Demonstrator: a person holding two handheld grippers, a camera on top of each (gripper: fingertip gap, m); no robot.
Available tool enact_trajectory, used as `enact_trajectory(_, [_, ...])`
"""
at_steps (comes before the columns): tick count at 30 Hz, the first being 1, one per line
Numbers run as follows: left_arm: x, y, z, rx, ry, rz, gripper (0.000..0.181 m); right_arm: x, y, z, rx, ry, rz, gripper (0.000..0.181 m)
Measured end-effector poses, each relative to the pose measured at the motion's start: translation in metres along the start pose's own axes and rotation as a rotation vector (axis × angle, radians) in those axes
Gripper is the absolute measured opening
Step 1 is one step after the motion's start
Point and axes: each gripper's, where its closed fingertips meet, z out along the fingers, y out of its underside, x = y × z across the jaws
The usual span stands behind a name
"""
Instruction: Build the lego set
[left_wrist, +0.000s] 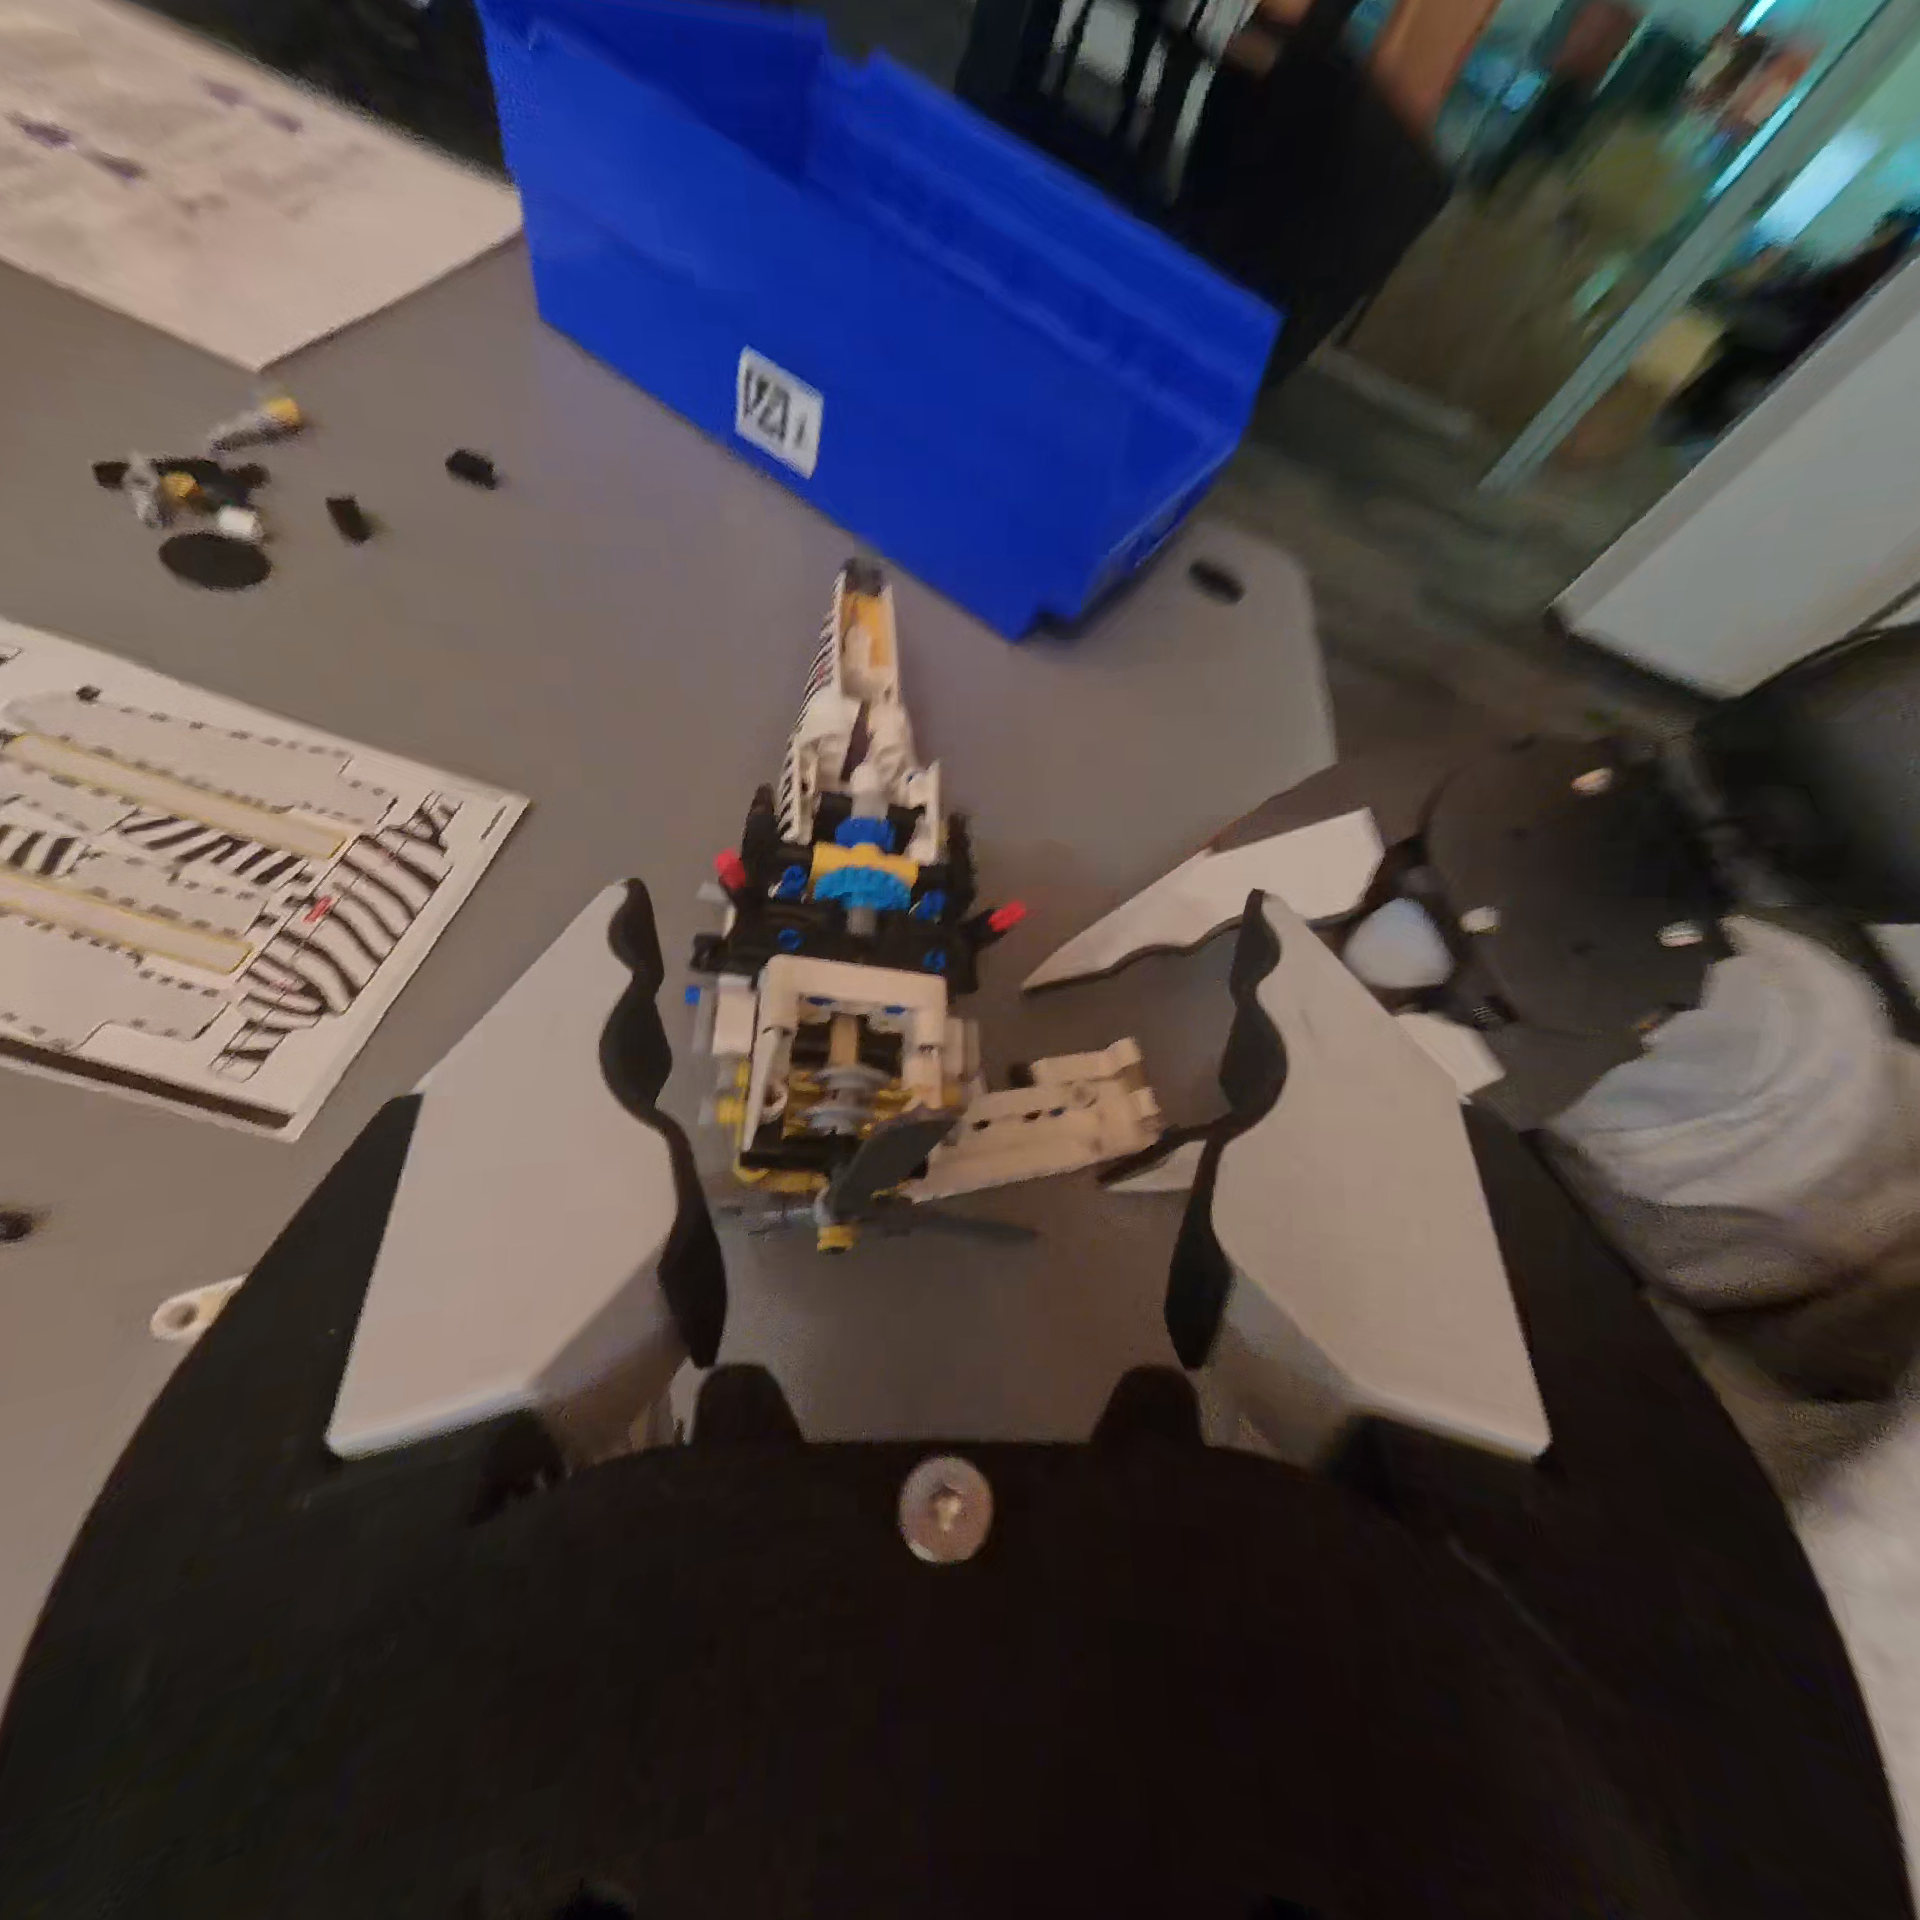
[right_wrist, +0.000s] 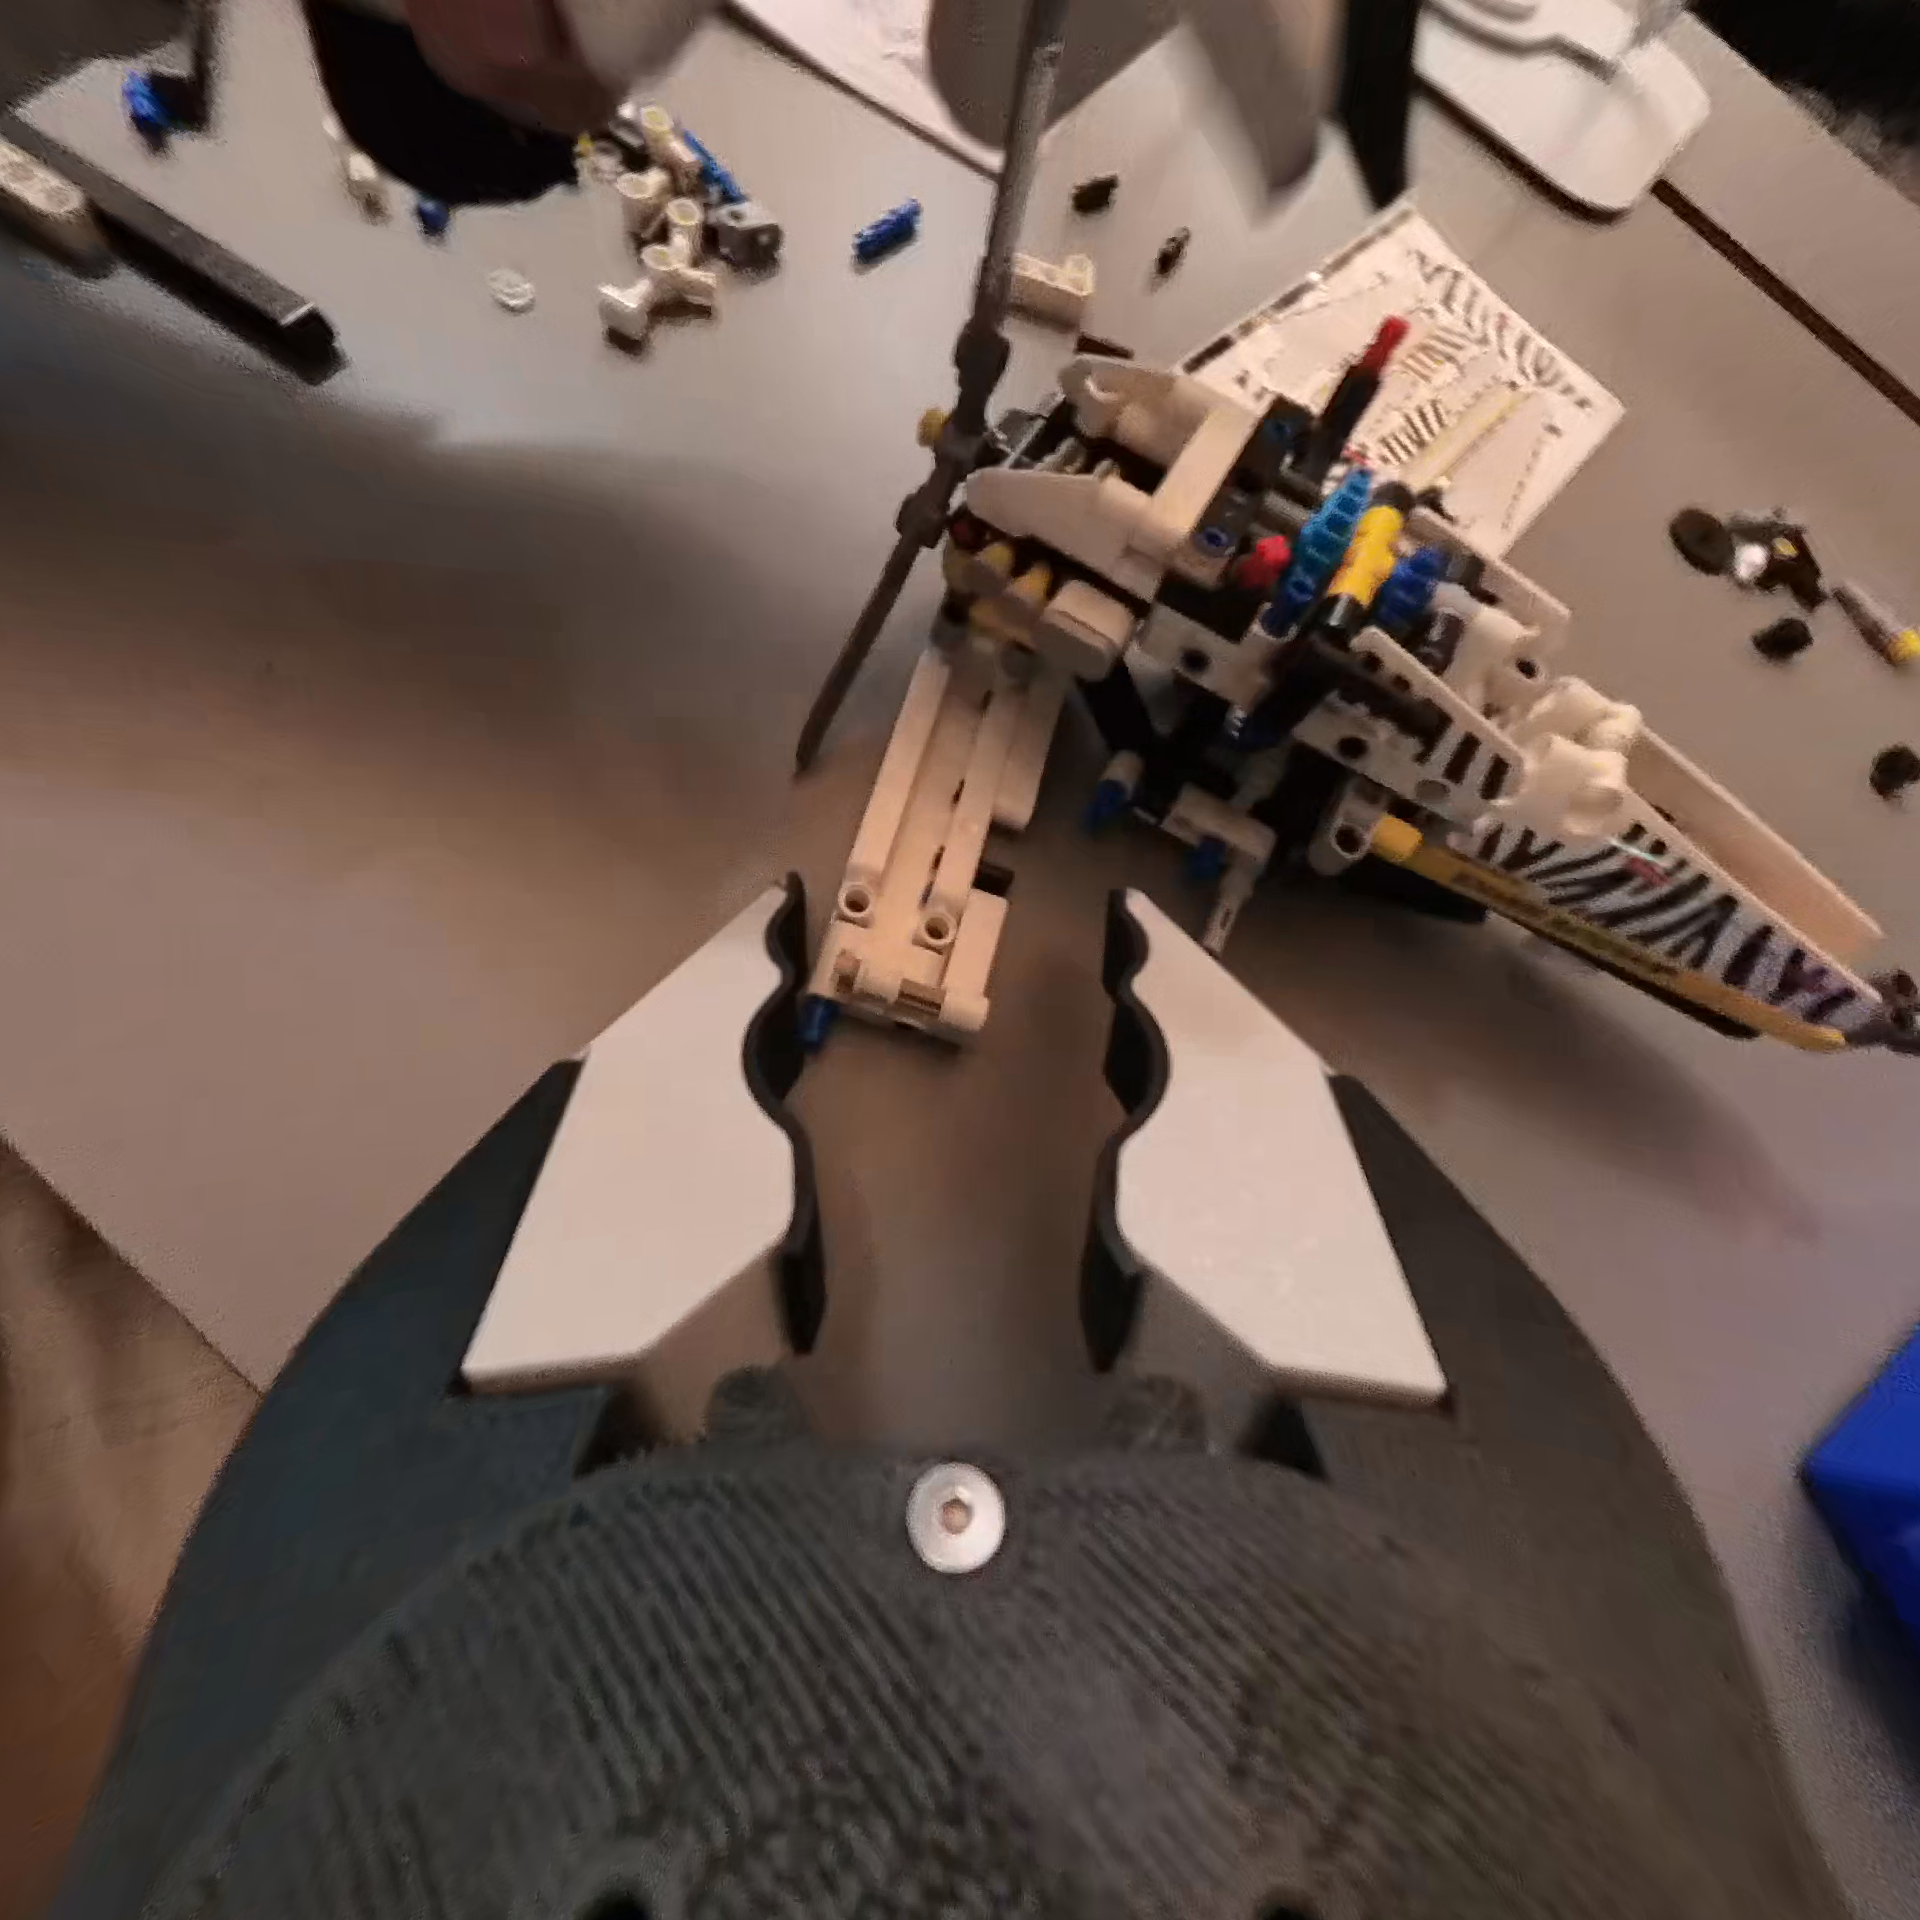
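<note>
A partly built white and black lego plane with blue gears, a grey propeller and a zebra-striped tail lies on the grey table. My left gripper is open, its fingers on either side of the model's nose, not touching it. In the right wrist view the plane lies ahead, and a white beam wing section sticks out toward me. My right gripper is open, and the wing section's end lies between its fingertips. The right gripper's fingers show in the left wrist view beside the model.
A blue bin stands behind the model. A zebra sticker sheet lies at the left, also showing in the right wrist view. Loose small parts lie far left; more parts and black bits show in the right wrist view. My right fingertips sit around 10 centimetres from my left ones.
</note>
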Motion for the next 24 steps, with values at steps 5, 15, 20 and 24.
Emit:
enact_trajectory(5, [-0.016,0.023,0.012,-0.132,-0.148,0.065,0.108,0.001,0.007,-0.004,-0.028,0.057,0.003,0.026])
enact_trajectory(15, [-0.023,0.050,0.022,-0.254,-0.155,0.000,0.081,0.009,0.032,-0.034,-0.102,-0.019,0.091,0.029])
enact_trajectory(20, [-0.026,0.053,0.021,-0.271,-0.155,-0.016,0.069,0.022,0.007,-0.035,0.056,0.102,-0.022,0.045])
enact_trajectory(24, [-0.026,0.054,0.021,-0.276,-0.151,-0.026,0.069,0.024,0.020,-0.022,0.003,0.122,-0.059,0.052])
